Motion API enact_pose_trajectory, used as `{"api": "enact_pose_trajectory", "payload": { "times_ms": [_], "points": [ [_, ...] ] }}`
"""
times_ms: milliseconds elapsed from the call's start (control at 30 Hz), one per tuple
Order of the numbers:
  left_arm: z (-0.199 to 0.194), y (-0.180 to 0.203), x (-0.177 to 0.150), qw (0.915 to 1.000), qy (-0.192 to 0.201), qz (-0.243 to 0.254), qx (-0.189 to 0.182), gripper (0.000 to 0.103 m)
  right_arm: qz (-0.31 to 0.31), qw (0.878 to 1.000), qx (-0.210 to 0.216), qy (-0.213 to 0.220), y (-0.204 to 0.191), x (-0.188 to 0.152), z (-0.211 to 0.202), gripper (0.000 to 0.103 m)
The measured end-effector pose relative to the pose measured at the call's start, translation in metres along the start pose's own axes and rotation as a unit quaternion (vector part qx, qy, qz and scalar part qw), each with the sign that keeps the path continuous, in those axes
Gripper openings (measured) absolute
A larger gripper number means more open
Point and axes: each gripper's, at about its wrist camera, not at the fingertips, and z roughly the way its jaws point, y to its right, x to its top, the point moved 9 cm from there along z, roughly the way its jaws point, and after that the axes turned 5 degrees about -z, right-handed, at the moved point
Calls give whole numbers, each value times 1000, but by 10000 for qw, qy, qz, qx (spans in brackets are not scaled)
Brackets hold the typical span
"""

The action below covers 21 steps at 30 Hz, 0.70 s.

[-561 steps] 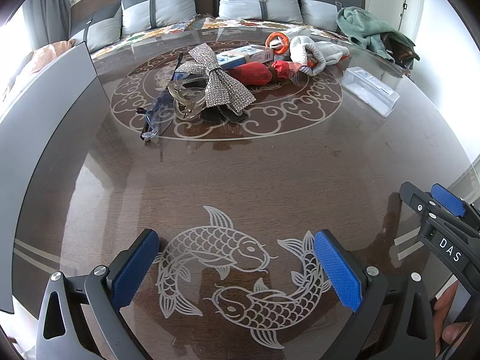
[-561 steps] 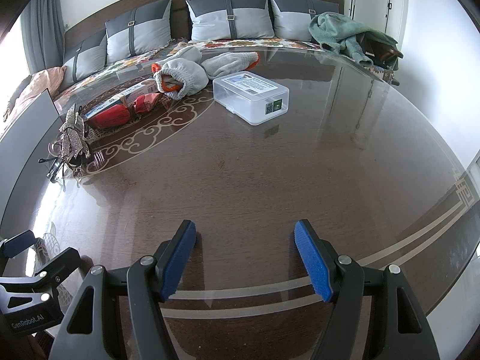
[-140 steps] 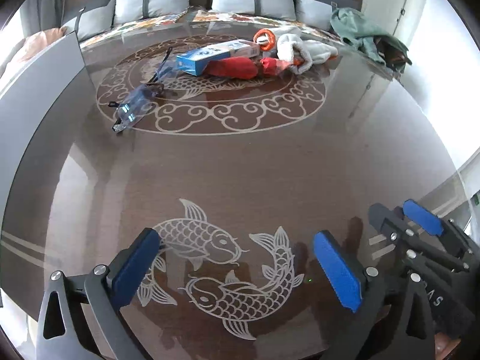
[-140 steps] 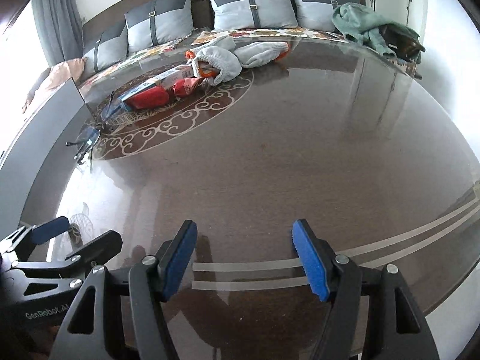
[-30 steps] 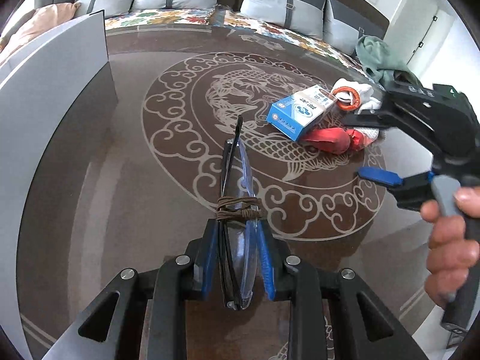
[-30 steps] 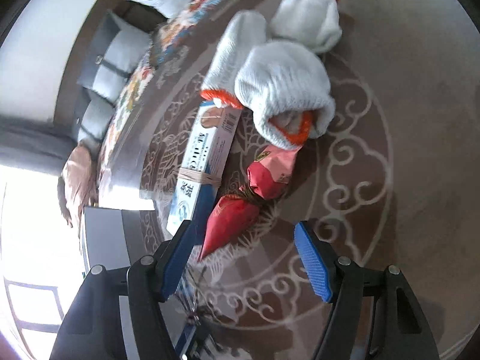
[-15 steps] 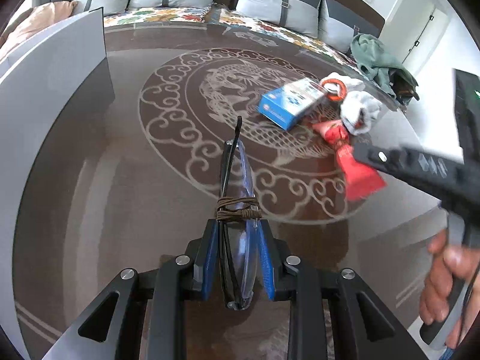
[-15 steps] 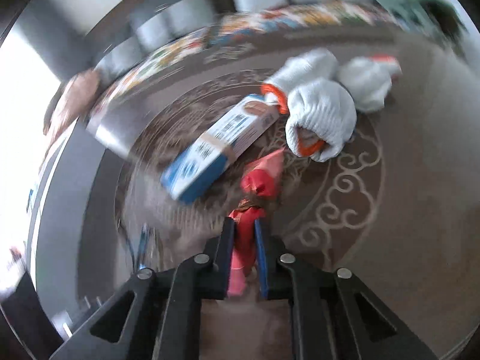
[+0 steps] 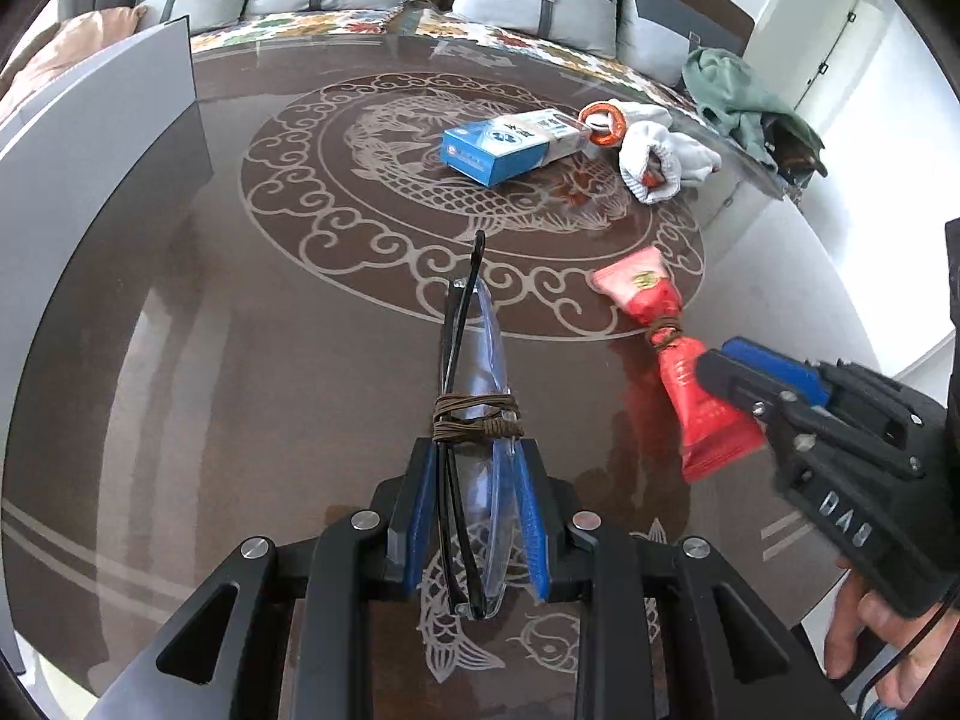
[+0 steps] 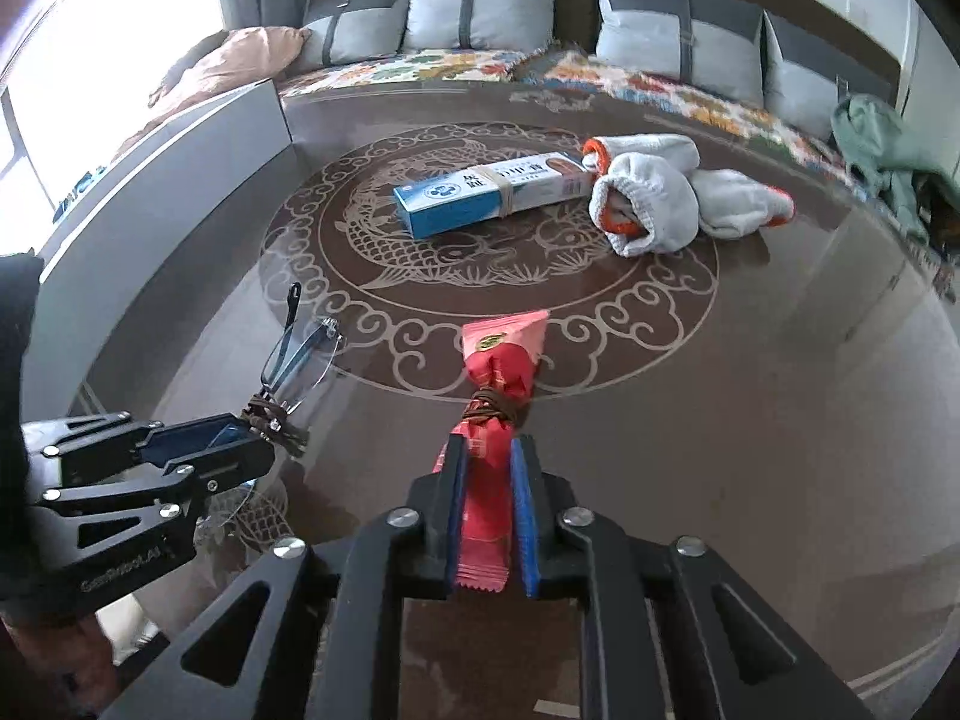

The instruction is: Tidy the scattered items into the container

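Note:
Folded glasses (image 9: pixel 474 330) bound with brown cord stick out forward from my left gripper (image 9: pixel 473 456), which is shut on them above the dark table (image 9: pixel 240 360). From the right wrist the same glasses (image 10: pixel 300 354) and left gripper (image 10: pixel 204 444) show at the lower left. My right gripper (image 10: pixel 487 462) pinches a bundle of red packets (image 10: pixel 507 354) tied with brown cord; its jaws are opening slightly, with the pads still against the packets. In the left wrist view the red packets (image 9: pixel 648 294) and right gripper (image 9: pixel 729 369) are at the right. No container shows in either view.
A blue and white box (image 10: pixel 480 195) and white gloves with orange cuffs (image 10: pixel 654 204) lie on the table's round ornament. A grey panel (image 9: pixel 90 138) stands along the left edge. Sofa cushions (image 10: pixel 480 6) and a green cloth (image 9: pixel 738 96) are beyond the far edge.
My right gripper rolled upright, shut on the red packets and drew them away from the box and gloves toward the near side. My left gripper pulled back a little with the glasses.

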Motion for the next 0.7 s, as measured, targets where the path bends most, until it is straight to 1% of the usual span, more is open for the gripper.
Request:
{"api": "enact_pose_trajectory", "payload": {
  "times_ms": [33,100,233,300,467,600,700],
  "points": [
    [0,0,0,10000,-2,5,38,26,-79,9999,-71,6,-3,-2,0,36],
    [1,1,0,9999,-6,5,116,26,-238,9995,-191,-55,-8,-3,8,39],
    [1,2,0,9997,13,59,232,26,-344,9989,-314,-40,-15,-8,17,39],
    [2,2,0,9996,15,75,266,26,-245,9993,-275,-93,-16,-13,20,39],
    [3,3,1,9994,12,103,331,26,60,9998,-175,-42,-11,-18,19,38],
    [2,3,1,9994,-9,82,327,26,48,9998,-162,-61,-13,-18,20,32],
    [2,3,1,9994,-27,73,335,26,18,9998,-201,-87,-14,-18,20,32]
  ]
}}
